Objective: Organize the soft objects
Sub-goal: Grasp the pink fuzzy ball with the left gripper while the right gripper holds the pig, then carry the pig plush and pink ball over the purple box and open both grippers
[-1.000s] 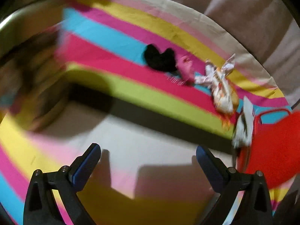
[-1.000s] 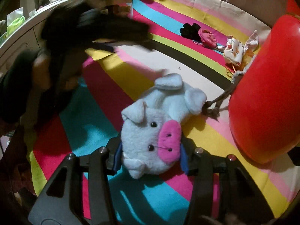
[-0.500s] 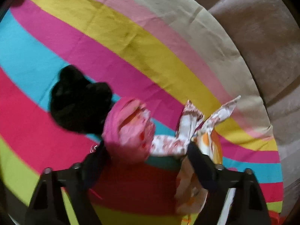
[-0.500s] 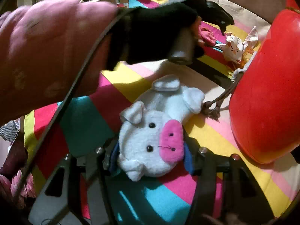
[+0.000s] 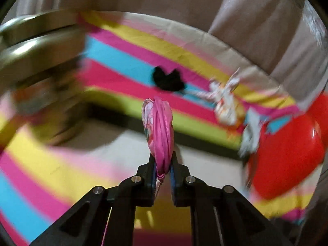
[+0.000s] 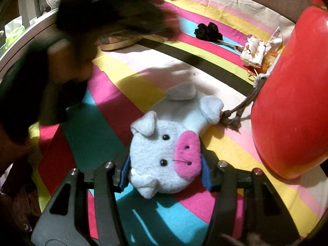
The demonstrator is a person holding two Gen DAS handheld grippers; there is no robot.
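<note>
Pink fabric piece (image 5: 158, 131) is pinched in the left tongs (image 5: 163, 168), which have just been closing and are now clamped on its lower edge. It stands up thin between the blue pads, lifted clear of the striped bedspread (image 5: 114, 61). Plush pig (image 6: 166, 155) lies face up on the bedspread, its head between the right tongs (image 6: 165, 177); pads sit against both cheeks, so I read that as a light clamp, not a hard squeeze.

Risks:
- The pink piece is held by a narrow bite near one edge. A fast swing could pull it out; a thread hangs below the pads and may snag.
- The left view is heavily smeared, so I can't tell what the blurred shape at the left is, probably a round tray or basket rim.
- The pig is gripped by its head only, so the body will dangle on a lift. Its far foot lies beside the brown knotted cord (image 6: 233, 119) of the red bag (image 6: 291, 102) and could drag it.

Room: the red bag walls off the right side. Black fabric clump (image 6: 208, 31) and patterned cloth bundle (image 6: 254, 53) lie far right, well apart from the pig. Bed edge runs along the far side against the beige wall. Open bedspread sits centre and near left.
</note>
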